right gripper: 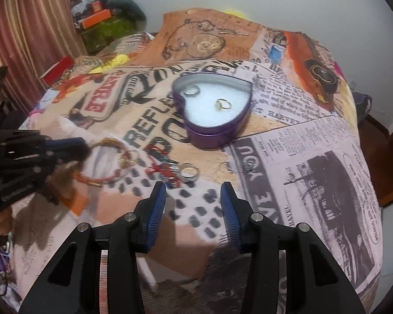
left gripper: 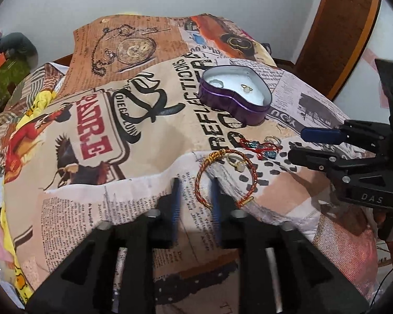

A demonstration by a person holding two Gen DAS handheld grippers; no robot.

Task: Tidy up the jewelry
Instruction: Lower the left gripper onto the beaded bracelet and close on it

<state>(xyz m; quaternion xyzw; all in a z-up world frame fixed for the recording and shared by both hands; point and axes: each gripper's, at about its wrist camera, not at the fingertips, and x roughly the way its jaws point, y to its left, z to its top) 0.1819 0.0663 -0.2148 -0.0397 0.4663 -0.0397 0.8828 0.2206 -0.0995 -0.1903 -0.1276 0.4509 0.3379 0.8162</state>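
A purple heart-shaped tin [left gripper: 230, 104] [right gripper: 212, 136] with white padding stands open on the printed cloth. It holds a silver ring [right gripper: 191, 89] and a gold ring [right gripper: 223, 104]. Loose on the cloth lie a red-and-gold twisted bangle [left gripper: 224, 176] [right gripper: 106, 162], a gold ring with a pale stone [left gripper: 237, 163], a red-and-blue beaded piece [left gripper: 262, 147] [right gripper: 165, 170], a silver ring [right gripper: 187, 172] and a small earring [right gripper: 247, 164]. My left gripper [left gripper: 196, 196] is open, its blurred fingers straddling the bangle's near edge. My right gripper [right gripper: 193, 191] is open, just short of the silver ring.
The printed cloth [left gripper: 149, 136] [right gripper: 314, 157] drapes over a rounded surface and falls off at the sides. Clutter with an orange box [right gripper: 95, 17] sits far left, a curtain [right gripper: 28, 34] beside it. A wooden frame [left gripper: 335, 34] stands at the right.
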